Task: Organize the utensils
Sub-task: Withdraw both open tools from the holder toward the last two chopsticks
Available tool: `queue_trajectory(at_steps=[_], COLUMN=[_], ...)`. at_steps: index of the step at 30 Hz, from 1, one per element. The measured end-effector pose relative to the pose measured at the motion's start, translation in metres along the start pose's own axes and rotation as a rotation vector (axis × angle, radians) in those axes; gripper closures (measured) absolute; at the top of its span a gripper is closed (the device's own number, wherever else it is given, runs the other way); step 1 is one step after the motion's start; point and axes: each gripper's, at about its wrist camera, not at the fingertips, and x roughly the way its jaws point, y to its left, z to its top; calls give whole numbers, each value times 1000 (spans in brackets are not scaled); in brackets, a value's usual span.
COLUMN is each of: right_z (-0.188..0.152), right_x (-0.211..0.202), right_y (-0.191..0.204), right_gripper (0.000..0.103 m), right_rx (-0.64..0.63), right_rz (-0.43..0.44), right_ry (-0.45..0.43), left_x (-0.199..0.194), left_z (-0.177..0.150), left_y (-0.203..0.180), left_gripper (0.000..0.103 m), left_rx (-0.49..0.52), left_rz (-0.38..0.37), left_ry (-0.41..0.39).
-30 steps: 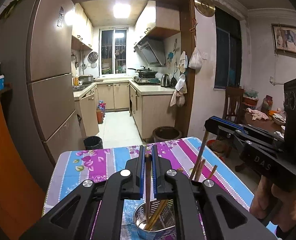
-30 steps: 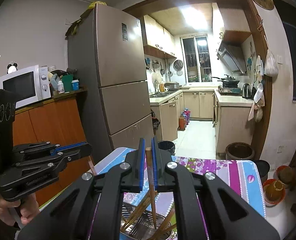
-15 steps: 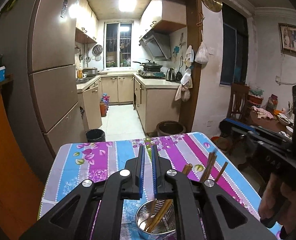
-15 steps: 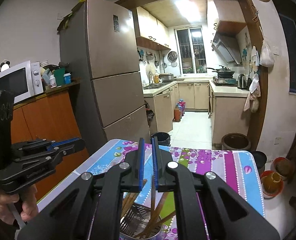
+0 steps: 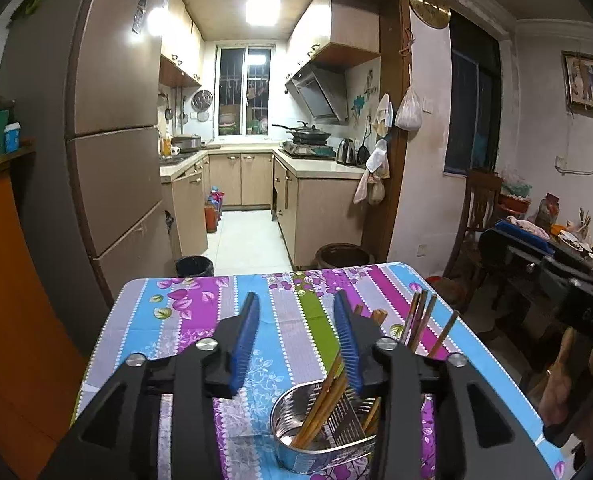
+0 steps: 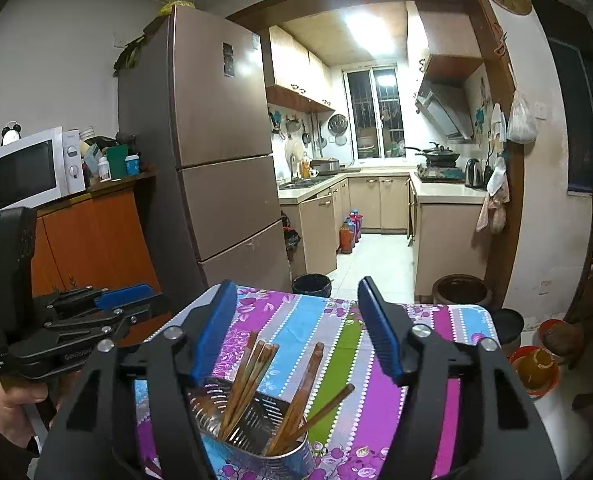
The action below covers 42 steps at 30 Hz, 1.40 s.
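Fridge (image 6: 224, 140), microwave (image 6: 32, 166) (white), floral tablecloth (image 5: 200, 312)

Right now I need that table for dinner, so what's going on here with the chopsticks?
A person is sorting chopsticks into a metal holder on the floral tablecloth, using two handheld grippers. Both the left gripper and the right gripper hover above the holder, jaws opening with nothing pinched between them. The chopsticks stand leaning inside the holder.

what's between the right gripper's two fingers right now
Nothing is gripped: the right gripper is opening, with only the striped tablecloth behind the gap. The chopsticks stand lower down in the metal holder, shown in the right wrist view.
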Motion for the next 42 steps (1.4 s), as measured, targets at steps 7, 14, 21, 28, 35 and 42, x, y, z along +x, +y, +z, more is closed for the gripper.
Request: queue_trajectory(at_steps=[7, 14, 21, 28, 35, 42], right_z=[-3, -16, -54, -163, -279, -336], right_x=[-36, -87, -157, -215, -213, -203], right_y=[11, 29, 33, 47, 64, 81], right_gripper=[23, 9, 6, 8, 53, 81], right_rx=[-21, -60, -53, -55, 27, 37], right_rz=[-21, -33, -46, -70, -49, -43], right_ry=[-42, -107, -170, -93, 137, 233], left_x=[-44, -99, -158, -189, -170, -164], left_z=[-15, -43, -95, -198, -280, -306], left_y=[-3, -9, -11, -40, -64, -60], left_gripper=[37, 24, 12, 10, 10, 12], left_rx=[5, 21, 14, 78, 77, 48], left_rz=[21, 37, 43, 20, -65, -84], left_ry=[-58, -141, -202, -154, -12, 35])
